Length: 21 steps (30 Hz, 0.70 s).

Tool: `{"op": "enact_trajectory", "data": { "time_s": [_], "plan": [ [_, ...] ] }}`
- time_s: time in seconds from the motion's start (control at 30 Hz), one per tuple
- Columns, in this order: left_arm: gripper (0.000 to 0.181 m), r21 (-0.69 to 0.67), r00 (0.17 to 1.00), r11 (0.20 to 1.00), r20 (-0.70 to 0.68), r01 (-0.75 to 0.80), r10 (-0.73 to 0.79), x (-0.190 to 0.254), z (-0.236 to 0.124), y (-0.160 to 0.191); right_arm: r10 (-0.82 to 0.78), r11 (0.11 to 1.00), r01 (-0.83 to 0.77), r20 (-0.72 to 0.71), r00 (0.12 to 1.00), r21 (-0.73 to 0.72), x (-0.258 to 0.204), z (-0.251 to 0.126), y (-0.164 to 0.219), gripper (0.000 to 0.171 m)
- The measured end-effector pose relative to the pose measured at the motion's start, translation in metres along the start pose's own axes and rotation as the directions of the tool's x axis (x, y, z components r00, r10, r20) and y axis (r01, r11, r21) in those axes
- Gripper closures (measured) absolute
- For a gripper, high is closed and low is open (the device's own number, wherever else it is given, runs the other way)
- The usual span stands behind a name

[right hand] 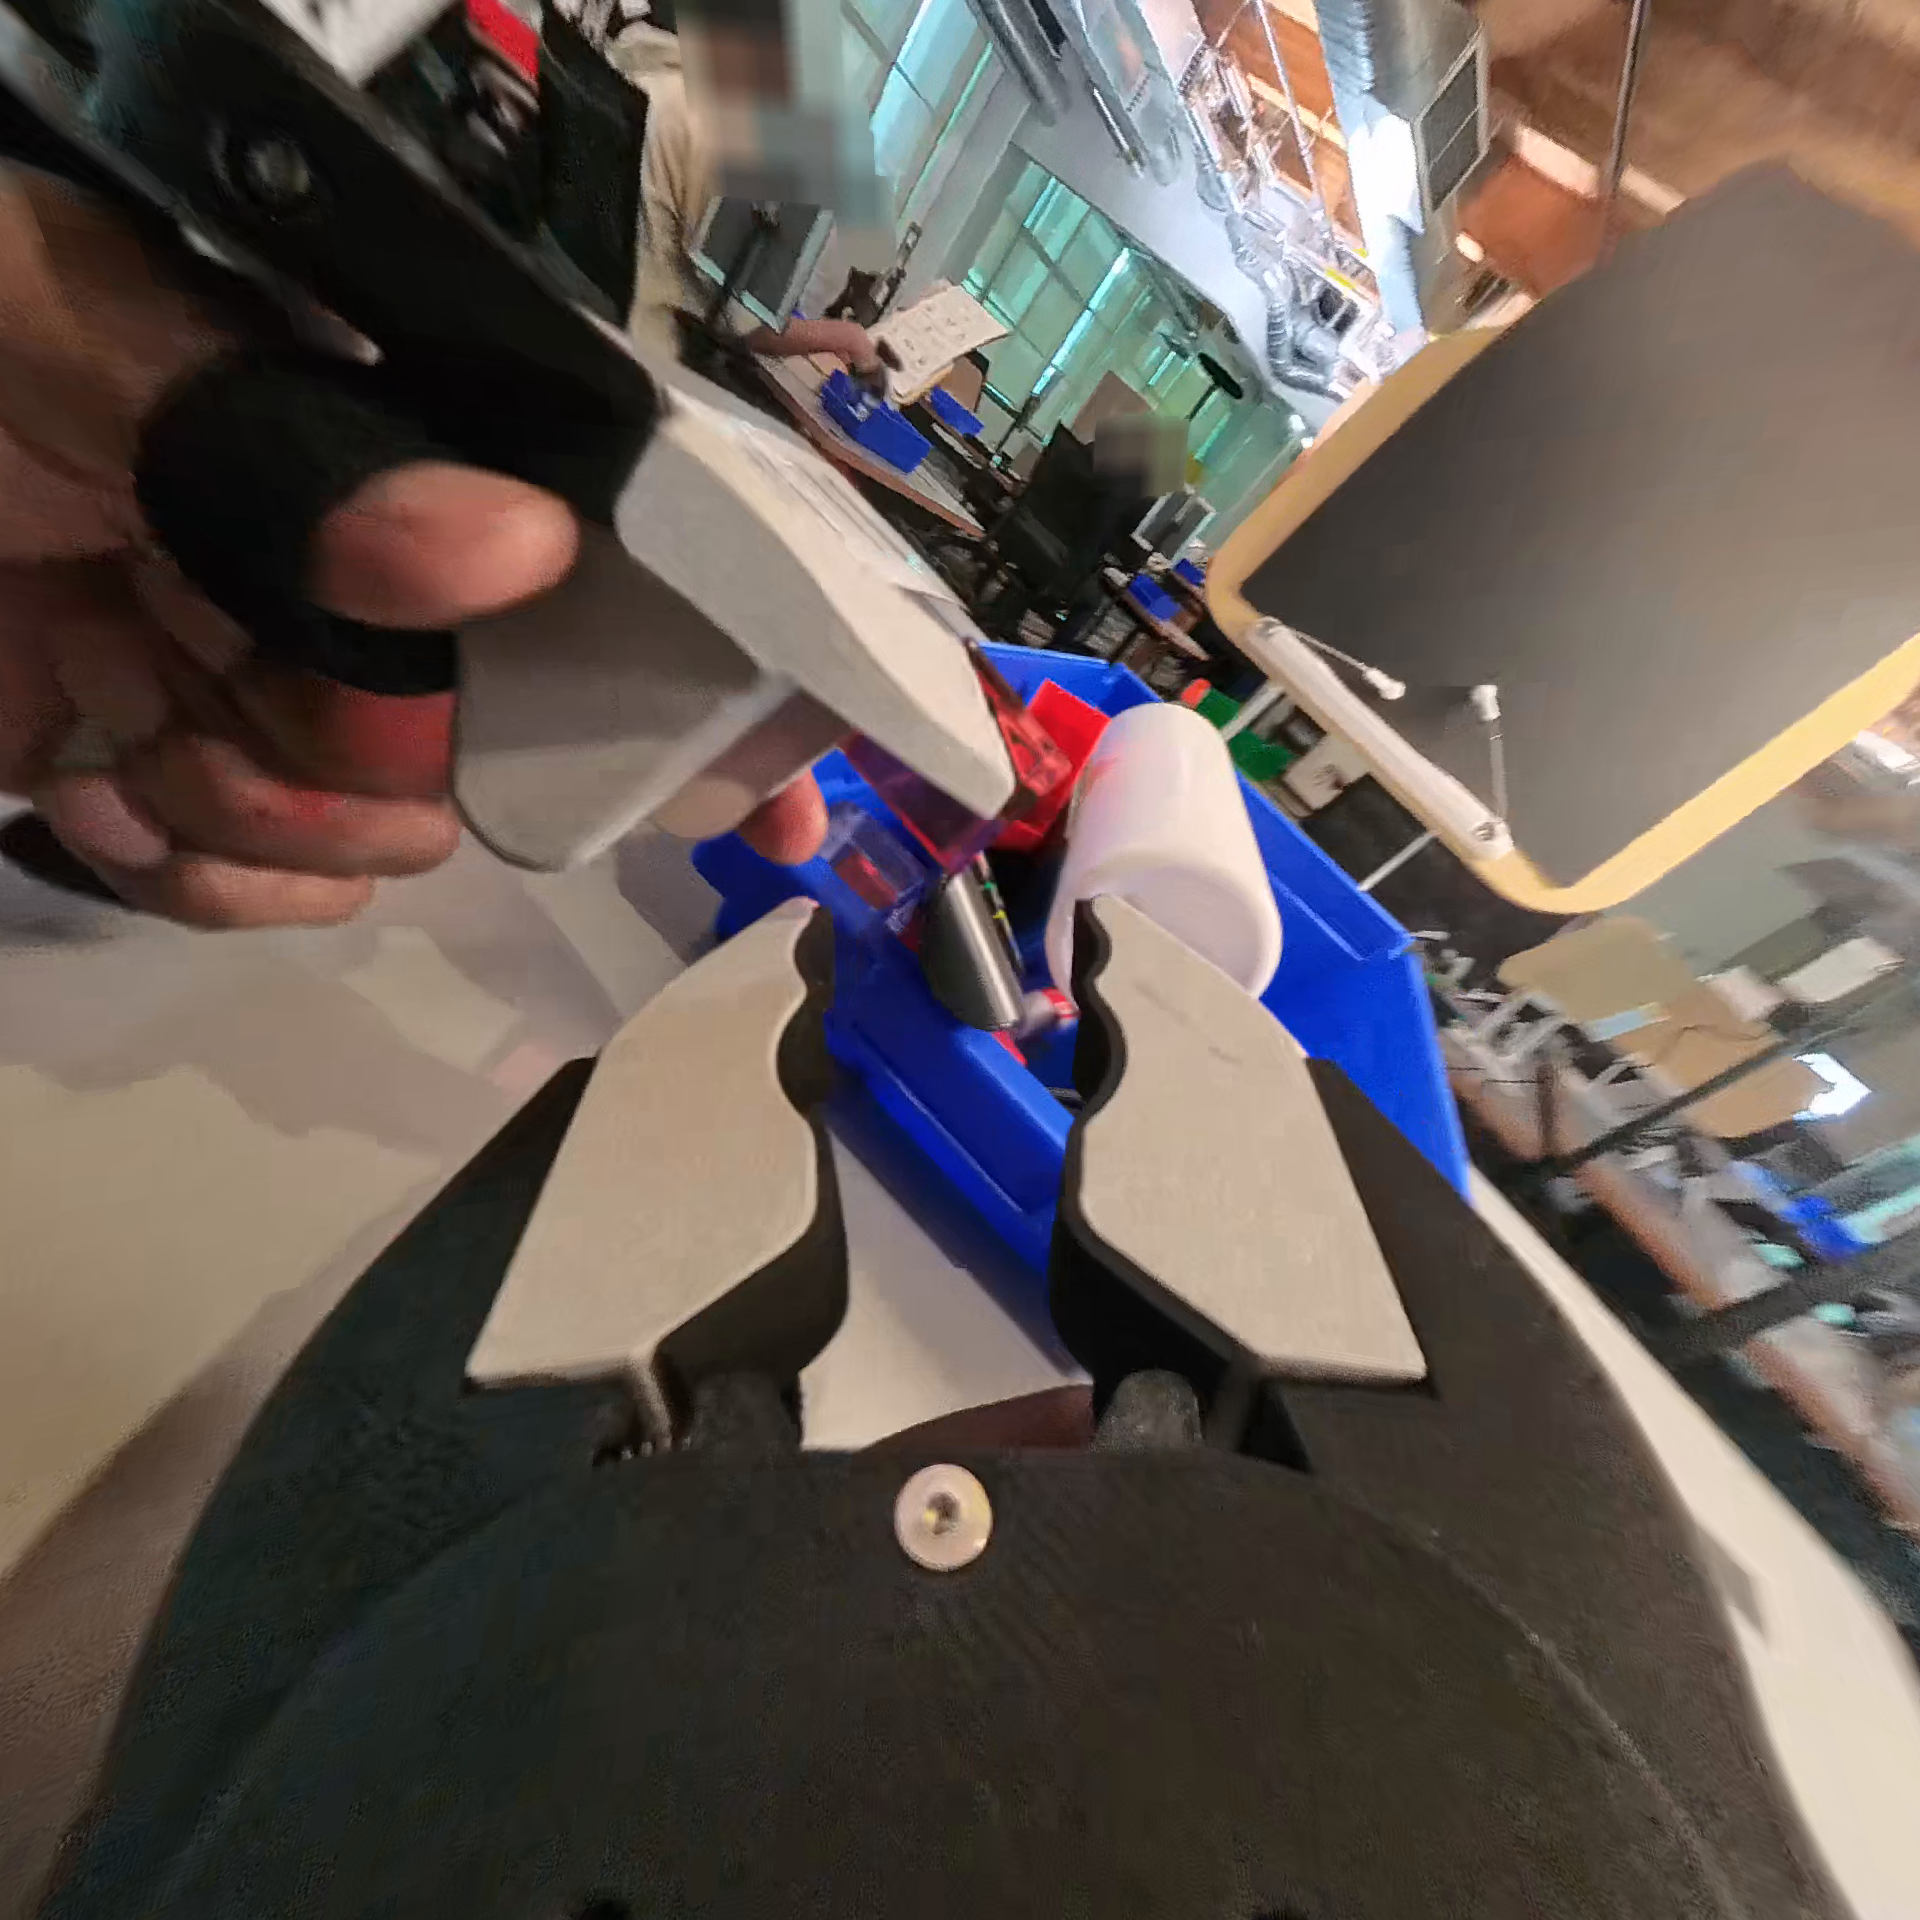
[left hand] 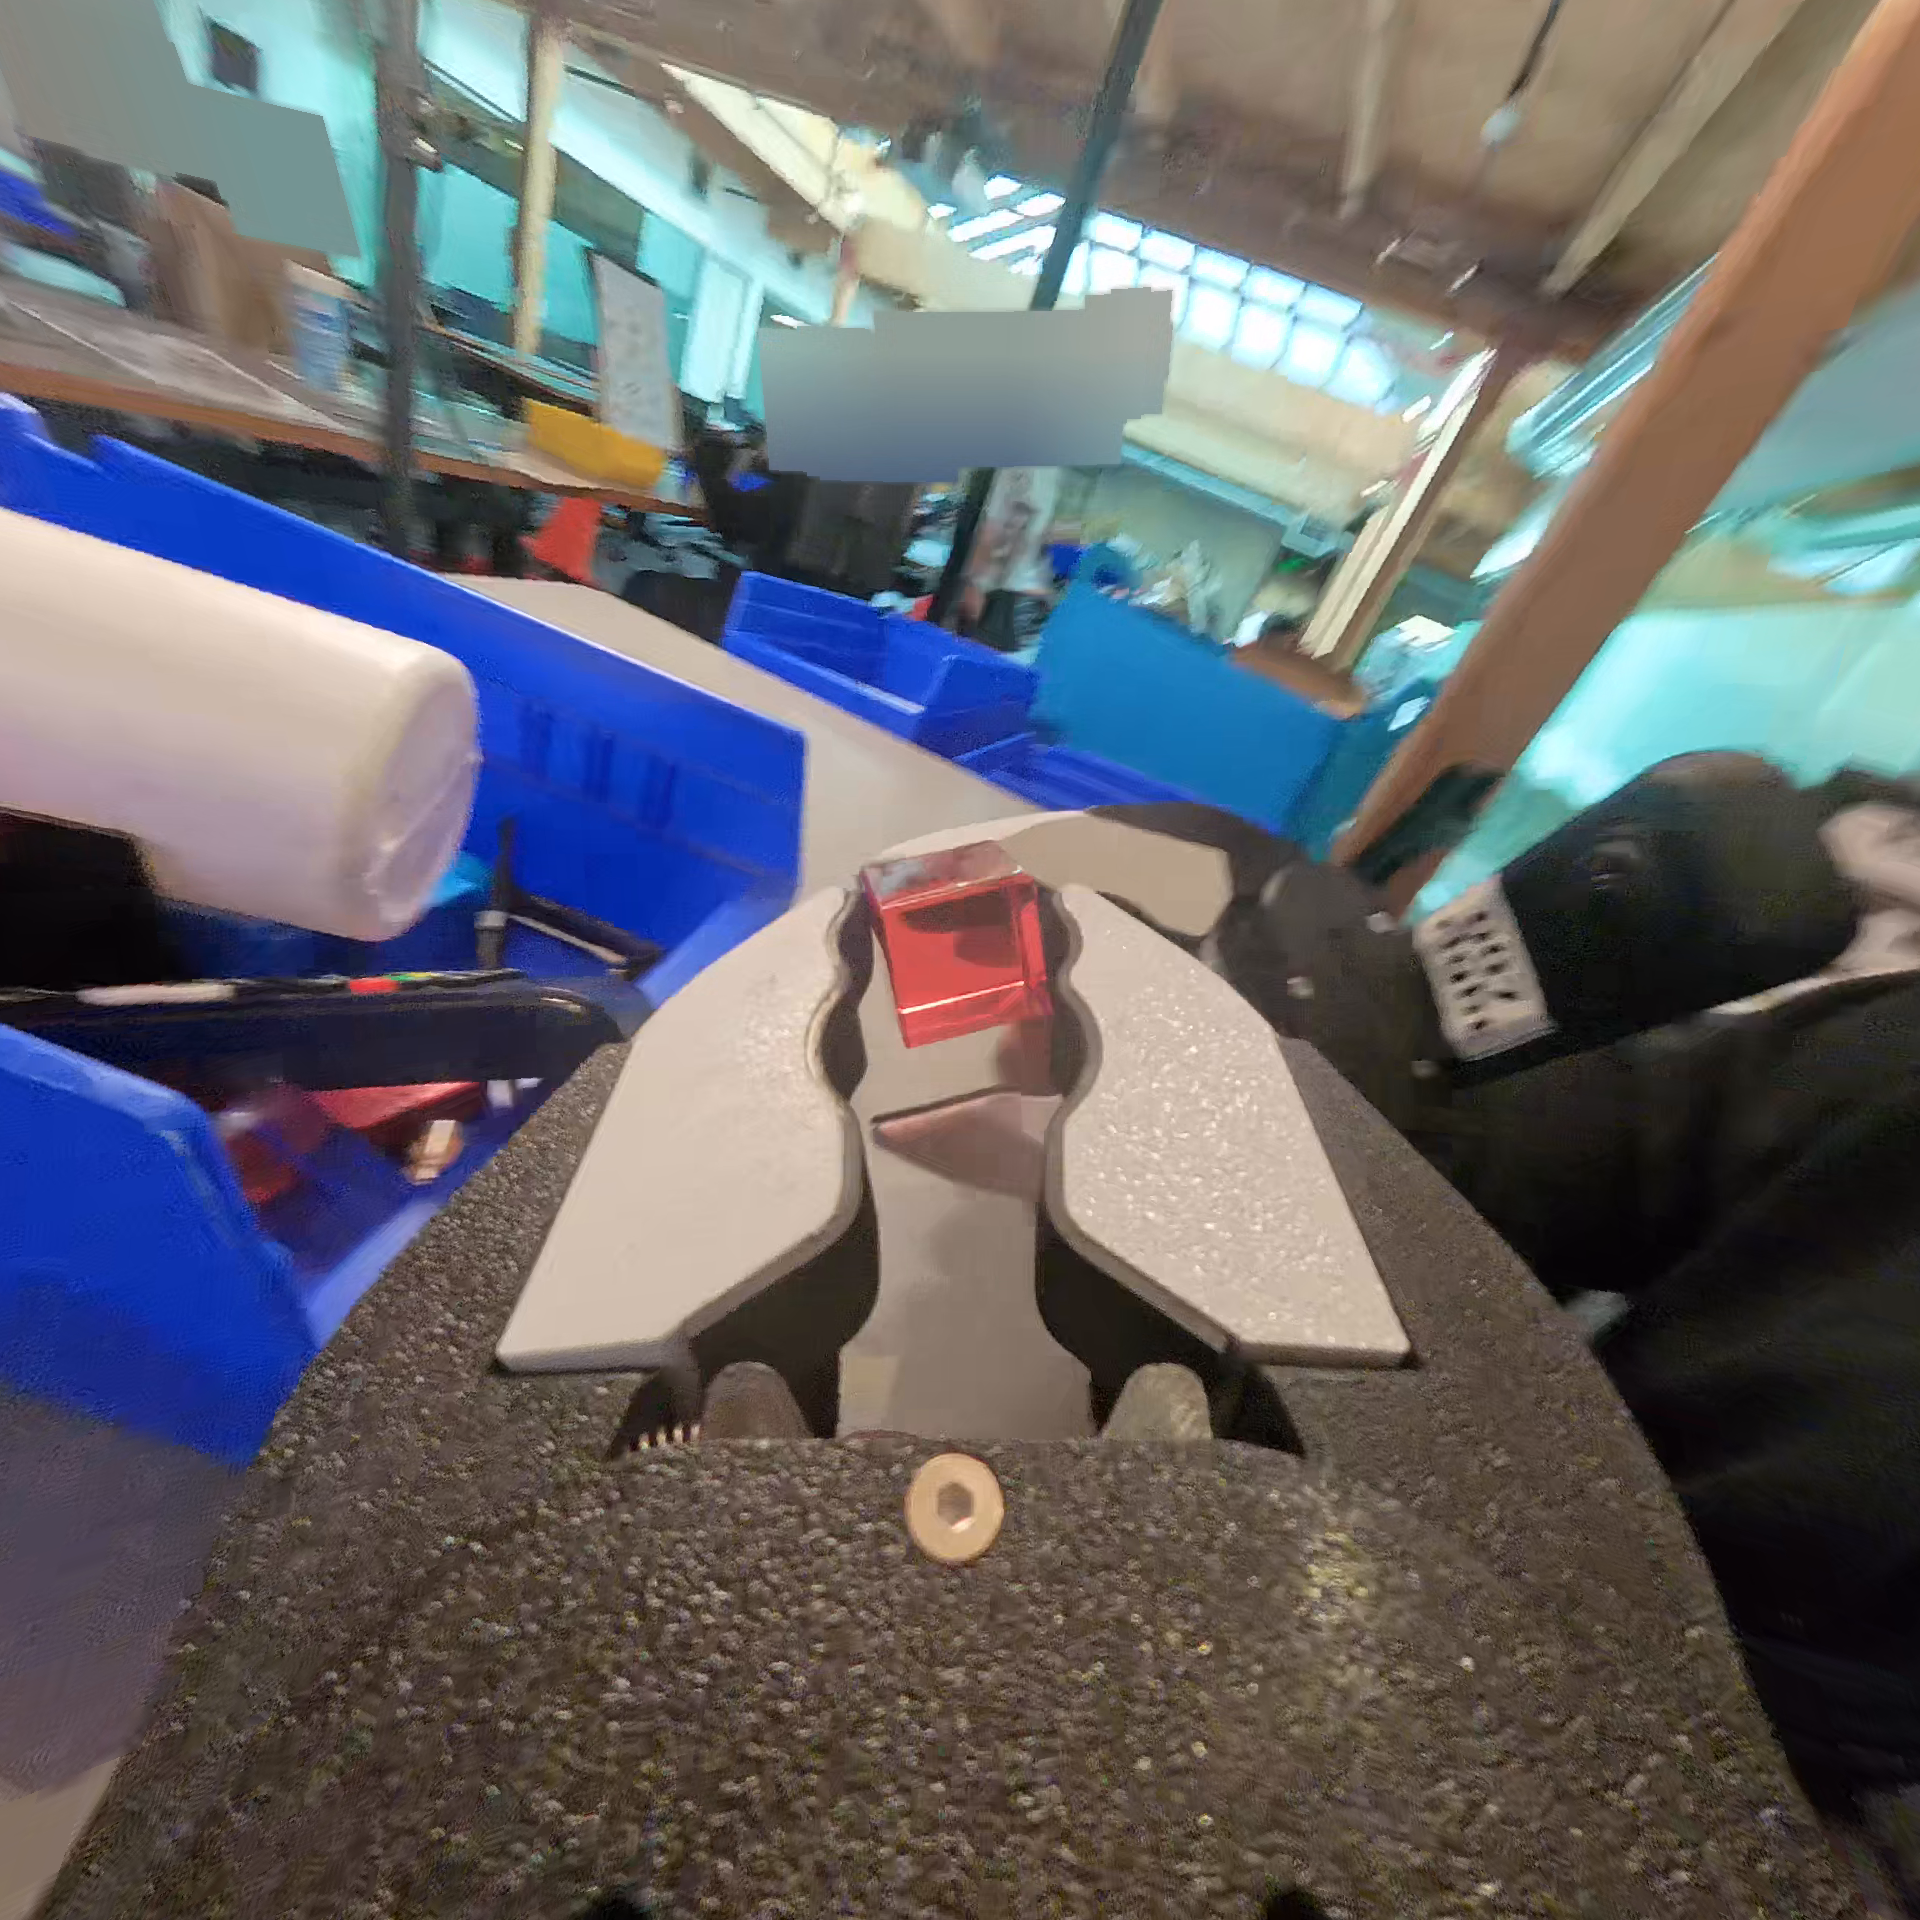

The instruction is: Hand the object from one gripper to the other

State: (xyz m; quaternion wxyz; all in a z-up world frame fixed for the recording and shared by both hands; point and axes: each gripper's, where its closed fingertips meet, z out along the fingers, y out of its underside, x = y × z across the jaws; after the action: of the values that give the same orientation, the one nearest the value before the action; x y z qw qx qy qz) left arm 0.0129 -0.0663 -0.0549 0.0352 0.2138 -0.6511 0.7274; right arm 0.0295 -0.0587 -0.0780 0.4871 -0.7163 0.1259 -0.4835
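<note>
The left gripper [left hand: 954, 961] pinches the red cube [left hand: 958, 954] beside the blue bin [left hand: 644, 748]. The right gripper [right hand: 945, 935] waits near the cube with fingers spread, empty. The handover itself looks not yet done.

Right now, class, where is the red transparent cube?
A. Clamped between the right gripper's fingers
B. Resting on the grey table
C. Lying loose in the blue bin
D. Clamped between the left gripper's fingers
D: the left wrist view shows the red cube pinched between the left gripper fingertips, while the right gripper stands open and empty.
</note>
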Motion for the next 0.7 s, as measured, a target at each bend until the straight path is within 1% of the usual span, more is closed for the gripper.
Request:
{"op": "enact_trajectory", "data": {
  "time_s": [0.07, 0.13, 0.2, 0.3, 0.33, 0.4, 0.47, 0.5, 0.53, 0.6, 0.63, 0.67, 0.7],
  "plan": [
    [0.149, -0.019, 0.985, 0.991, -0.112, 0.132, -0.133, 0.009, 0.001, 0.002, 0.031, 0.998, -0.032, 0.037, 0.999, 0.045, -0.003, -0.001, -0.005, 0.121],
    [0.15, -0.074, 0.953, 0.972, -0.193, 0.223, -0.233, 0.016, 0.001, 0.008, -0.001, 0.996, -0.005, 0.07, 0.998, 0.088, -0.006, -0.004, -0.009, 0.117],
    [0.15, -0.154, 0.916, 0.944, -0.237, 0.292, -0.322, 0.019, 0.001, 0.015, -0.071, 0.987, 0.058, 0.082, 0.994, 0.148, -0.007, -0.01, -0.015, 0.114],
    [0.15, -0.214, 0.879, 0.916, -0.275, 0.339, -0.39, 0.022, -0.002, 0.021, -0.175, 0.963, 0.149, 0.1, 0.98, 0.224, -0.012, -0.019, -0.021, 0.114],
    [0.15, -0.237, 0.867, 0.907, -0.287, 0.349, -0.408, 0.024, -0.002, 0.023, -0.195, 0.959, 0.169, 0.101, 0.976, 0.227, -0.013, -0.019, -0.021, 0.117],
    [0.151, -0.278, 0.849, 0.89, -0.297, 0.361, -0.437, 0.027, -0.002, 0.028, -0.216, 0.96, 0.191, 0.109, 0.97, 0.204, -0.015, -0.018, -0.018, 0.131],
    [0.151, -0.28, 0.86, 0.895, -0.286, 0.347, -0.422, 0.026, -0.001, 0.029, -0.211, 0.964, 0.183, 0.135, 0.968, 0.193, -0.02, -0.018, -0.015, 0.143],
    [0.151, -0.278, 0.887, 0.91, -0.262, 0.308, -0.38, 0.023, -0.001, 0.03, -0.199, 0.969, 0.173, 0.144, 0.969, 0.175, -0.02, -0.017, -0.012, 0.143],
    [0.148, -0.272, 0.924, 0.933, -0.235, 0.237, -0.303, 0.02, 0.0, 0.031, -0.176, 0.977, 0.153, 0.164, 0.971, 0.145, -0.02, -0.015, -0.008, 0.144],
    [0.136, -0.273, 0.98, 0.962, -0.19, -0.003, -0.051, 0.013, -0.002, 0.035, -0.097, 0.993, 0.081, 0.207, 0.974, 0.082, -0.019, -0.011, 0.0, 0.144],
    [0.132, -0.284, 0.978, 0.945, -0.175, -0.16, 0.113, 0.009, -0.004, 0.037, -0.045, 0.998, 0.034, 0.236, 0.971, 0.051, -0.019, -0.01, 0.004, 0.144],
    [0.128, -0.297, 0.944, 0.898, -0.166, -0.324, 0.286, 0.005, -0.006, 0.04, 0.016, 1.0, -0.021, 0.27, 0.963, 0.016, -0.02, -0.01, 0.007, 0.143],
    [0.125, -0.304, 0.879, 0.825, -0.164, -0.476, 0.447, 0.002, -0.009, 0.041, 0.084, 0.996, -0.081, 0.303, 0.949, -0.022, -0.021, -0.01, 0.011, 0.143]
  ]
}}
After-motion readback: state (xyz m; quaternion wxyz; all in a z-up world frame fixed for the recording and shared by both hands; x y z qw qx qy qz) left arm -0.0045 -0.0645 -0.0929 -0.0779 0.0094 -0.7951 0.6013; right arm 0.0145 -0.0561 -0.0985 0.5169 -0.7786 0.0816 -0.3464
